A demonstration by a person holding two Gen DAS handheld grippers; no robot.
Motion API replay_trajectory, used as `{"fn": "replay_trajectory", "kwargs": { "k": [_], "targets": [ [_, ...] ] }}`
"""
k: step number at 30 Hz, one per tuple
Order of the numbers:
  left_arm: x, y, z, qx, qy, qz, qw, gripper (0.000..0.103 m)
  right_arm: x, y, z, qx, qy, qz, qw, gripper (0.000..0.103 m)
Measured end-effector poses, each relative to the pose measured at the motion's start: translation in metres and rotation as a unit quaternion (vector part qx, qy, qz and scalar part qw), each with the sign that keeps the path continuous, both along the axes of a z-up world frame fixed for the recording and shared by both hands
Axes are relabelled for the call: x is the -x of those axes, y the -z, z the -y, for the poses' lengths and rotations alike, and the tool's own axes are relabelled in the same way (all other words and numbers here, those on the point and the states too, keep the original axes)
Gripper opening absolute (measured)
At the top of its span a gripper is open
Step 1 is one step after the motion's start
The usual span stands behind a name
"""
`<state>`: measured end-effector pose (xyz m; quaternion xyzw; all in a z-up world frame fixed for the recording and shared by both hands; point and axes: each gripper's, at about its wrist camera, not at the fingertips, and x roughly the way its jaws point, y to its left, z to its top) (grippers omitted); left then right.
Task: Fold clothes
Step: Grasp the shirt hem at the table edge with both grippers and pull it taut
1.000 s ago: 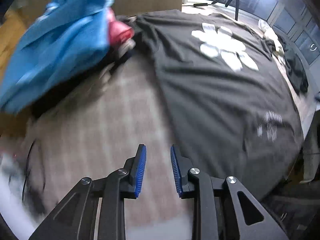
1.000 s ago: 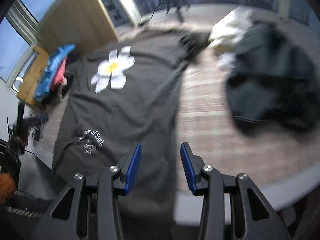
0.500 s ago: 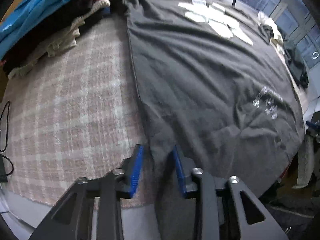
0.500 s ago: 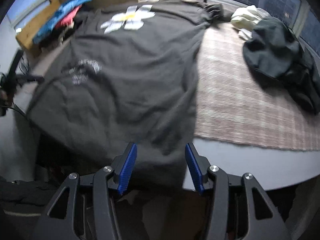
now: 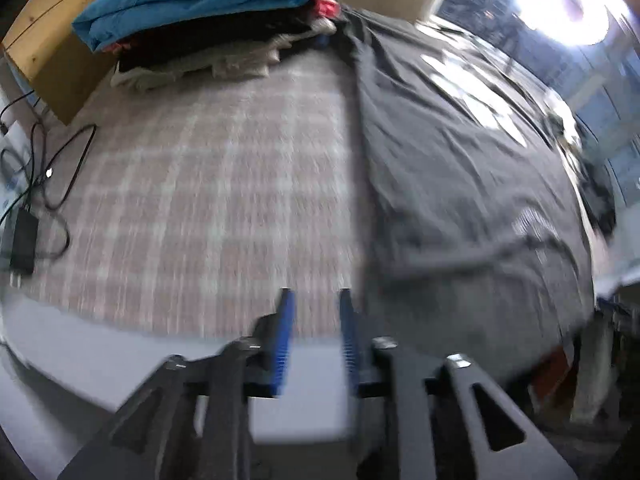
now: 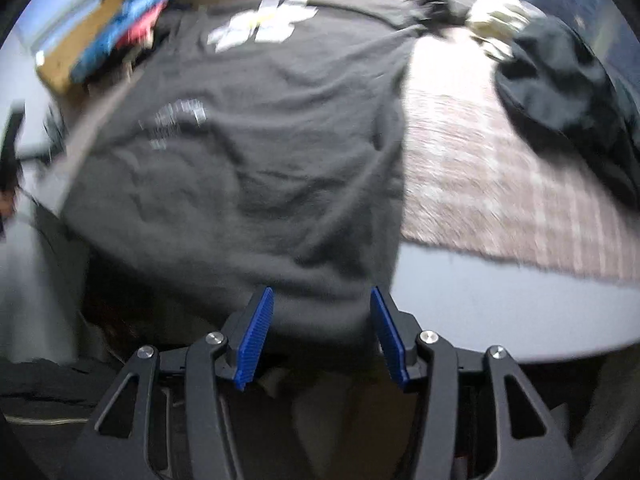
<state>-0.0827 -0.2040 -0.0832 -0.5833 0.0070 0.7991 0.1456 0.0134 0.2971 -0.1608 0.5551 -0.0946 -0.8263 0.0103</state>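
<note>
Shirt [image 6: 256, 148] lying flat on plaid cloth [image 5: 200, 200], hem overhanging table edge | left gripper [image 5: 314, 336] opening, empty, beside hem | right gripper [image 6: 322, 330] straddling hem unclenched, likely lining up a fold grab

The T-shirt [image 6: 248, 152] is dark charcoal grey with a white flower print [image 6: 262, 24] and small white lettering [image 6: 180, 114]. Under it the cloth [image 5: 208, 192] is checked in dusty pink and off-white, over a pale grey table [image 6: 500, 304]. The folded stack [image 5: 200, 4] shows bright blue over red, black and beige; both tongs have blue ribbed pads [image 6: 256, 336] on black frames.
</note>
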Motion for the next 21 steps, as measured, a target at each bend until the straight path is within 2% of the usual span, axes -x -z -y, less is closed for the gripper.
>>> {"fn": "replay_trajectory", "kwargs": {
  "k": [4, 8, 11, 15, 21],
  "targets": [
    [-0.043, 0.006, -0.011, 0.0, 0.021, 0.022, 0.9995, 0.028, -0.035, -0.004, -0.018, 0.027, 0.049, -0.019, 0.998, 0.05],
    [-0.063, 0.024, -0.036, 0.016, 0.045, 0.032, 0.9983, 0.028, -0.035, 0.008, -0.014, 0.017, 0.059, -0.011, 0.998, 0.05],
    [-0.071, 0.036, -0.057, 0.052, 0.072, 0.028, 0.9957, 0.029, -0.041, 0.012, -0.011, 0.045, 0.061, -0.009, 0.997, 0.05],
    [-0.075, 0.037, -0.065, 0.062, 0.075, 0.02, 0.9951, 0.037, -0.048, 0.027, -0.013, 0.074, 0.084, 0.001, 0.994, 0.05],
    [-0.076, 0.038, -0.08, 0.101, 0.1, 0.007, 0.9898, 0.038, -0.038, 0.039, -0.015, 0.081, 0.09, 0.015, 0.993, 0.05]
  ]
}}
